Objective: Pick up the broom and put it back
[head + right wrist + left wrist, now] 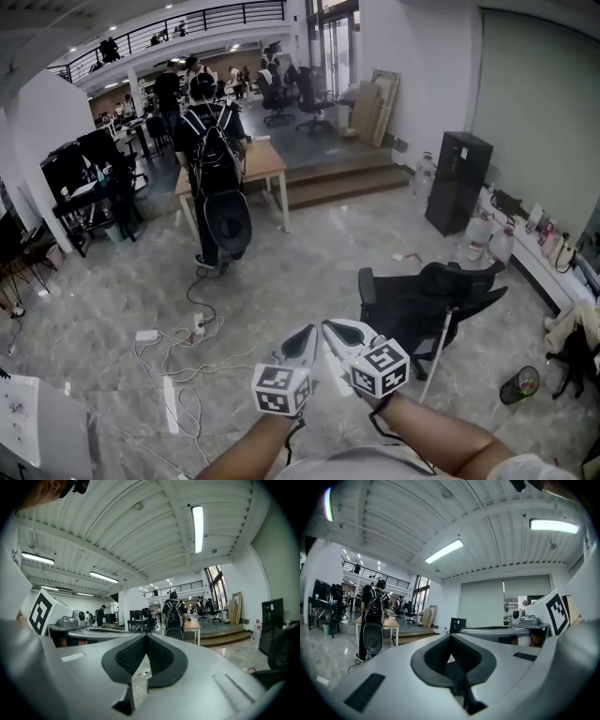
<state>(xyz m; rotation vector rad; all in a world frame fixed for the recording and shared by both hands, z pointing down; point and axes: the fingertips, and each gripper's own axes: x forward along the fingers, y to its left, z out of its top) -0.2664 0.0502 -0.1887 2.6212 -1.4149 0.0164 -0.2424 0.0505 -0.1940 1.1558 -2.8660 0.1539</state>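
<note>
Left gripper (451, 637) jaws closed together, empty, backpacked person (372, 617) beside wooden table (392, 622) at left, strip lights (444, 551) overhead

The grey marbled floor (309, 281) carries a tipped-over black office chair (427, 295) with a white pole (437, 345) slanted against it. A tangle of white cables (187, 361) lies at the left, a wooden desk (264, 161) stands farther back, and a black cabinet (457, 178) stands by the right wall.

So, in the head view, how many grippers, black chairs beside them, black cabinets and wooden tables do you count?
Grippers: 2, the left gripper and the right gripper
Black chair beside them: 1
Black cabinet: 1
Wooden table: 1
Total: 5
</note>
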